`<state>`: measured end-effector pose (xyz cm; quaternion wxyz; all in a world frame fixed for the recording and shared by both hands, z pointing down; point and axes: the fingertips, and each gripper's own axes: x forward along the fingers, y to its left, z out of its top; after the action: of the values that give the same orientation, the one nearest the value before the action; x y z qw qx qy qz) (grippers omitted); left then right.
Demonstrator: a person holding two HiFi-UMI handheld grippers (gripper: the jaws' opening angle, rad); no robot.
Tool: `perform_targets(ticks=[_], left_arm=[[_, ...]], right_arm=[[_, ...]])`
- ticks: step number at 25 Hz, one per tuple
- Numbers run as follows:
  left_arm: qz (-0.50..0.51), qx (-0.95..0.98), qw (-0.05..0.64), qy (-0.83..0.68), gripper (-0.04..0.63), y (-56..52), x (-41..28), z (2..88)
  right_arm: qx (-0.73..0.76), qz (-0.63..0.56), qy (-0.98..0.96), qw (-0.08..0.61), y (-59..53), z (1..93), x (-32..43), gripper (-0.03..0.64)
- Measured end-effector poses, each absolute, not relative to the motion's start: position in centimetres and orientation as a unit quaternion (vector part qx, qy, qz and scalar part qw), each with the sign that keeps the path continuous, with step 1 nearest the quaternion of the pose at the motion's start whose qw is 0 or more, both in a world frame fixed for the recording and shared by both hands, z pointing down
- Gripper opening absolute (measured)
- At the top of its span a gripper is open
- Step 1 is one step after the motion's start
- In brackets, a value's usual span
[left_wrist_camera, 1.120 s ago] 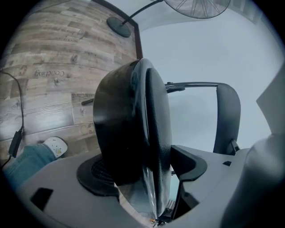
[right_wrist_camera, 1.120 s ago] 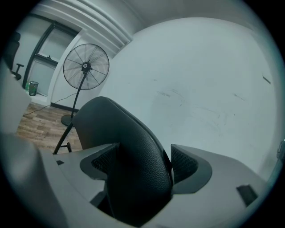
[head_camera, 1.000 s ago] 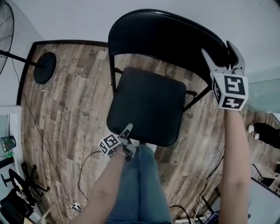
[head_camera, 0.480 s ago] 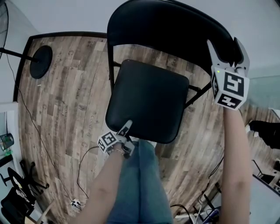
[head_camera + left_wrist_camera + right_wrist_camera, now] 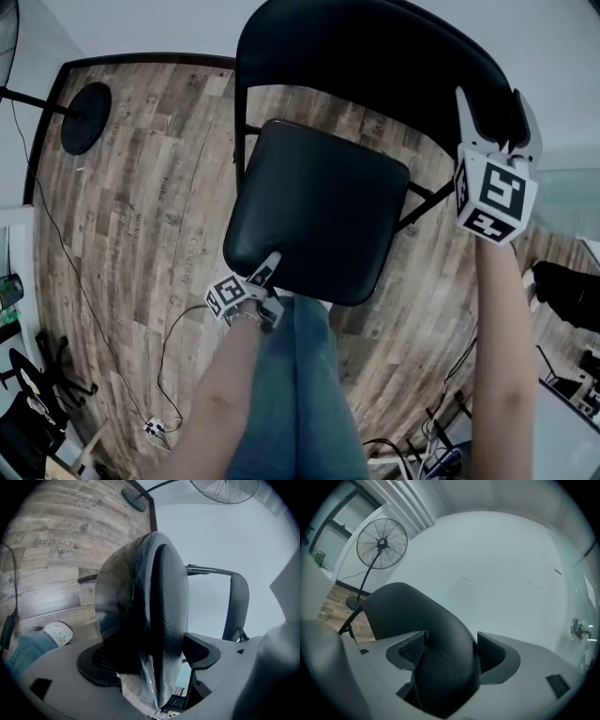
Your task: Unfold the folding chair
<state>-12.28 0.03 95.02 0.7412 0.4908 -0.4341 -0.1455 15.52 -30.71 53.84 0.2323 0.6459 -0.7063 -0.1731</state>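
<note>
1. The chair (image 5: 323, 178) stands on the wooden floor (image 5: 141, 206) just in front of my legs (image 5: 295, 394). Its seat (image 5: 319, 211) is swung down and its backrest (image 5: 375, 66) rises behind it.
2. My left hand-held gripper (image 5: 270, 267) sits at the near left corner of the seat. Its own view shows the padded edge and the shiny underside of the seat (image 5: 168, 597) between the two pads. Both pads still touch the seat, though the jaws are opening.
3. My right hand-held gripper (image 5: 491, 117) straddles the top right edge of the backrest. In its own view the pads press both faces of the padding (image 5: 440, 658), and the jaws are closing tighter.
4. Change since a second ago: both hand-held grippers have come down a little. The seat now shows a broader, flatter face from above, and its front edge lies lower against the floor.
5. Meaning: the seat looks almost level, so I judge the unfolding to be nearly done. A last press on the front edge may be needed to settle the seat. I cannot see the legs well enough to confirm they are fully spread.
6. The round fan base (image 5: 84, 117) stands well apart and out of the way.
</note>
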Motion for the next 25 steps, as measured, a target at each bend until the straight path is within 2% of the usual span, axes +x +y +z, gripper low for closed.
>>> perform_targets(ticks=[10,15,25], left_arm=[[-0.105,0.479,0.748,-0.448,0.439,0.3,-12.5,96.2],[-0.005,0.472,0.722,-0.506,0.565,1.4,-14.1,96.5],[0.048,0.492,0.689,-0.529,0.572,0.3,-15.0,91.9]], right_arm=[[0.644,-0.170,-0.708,0.234,-30.8,54.7,15.6,0.334],[0.638,-0.153,-0.715,0.243,-30.7,54.6,15.4,0.337],[0.615,-0.106,-0.724,0.294,-26.6,55.9,15.4,0.360]])
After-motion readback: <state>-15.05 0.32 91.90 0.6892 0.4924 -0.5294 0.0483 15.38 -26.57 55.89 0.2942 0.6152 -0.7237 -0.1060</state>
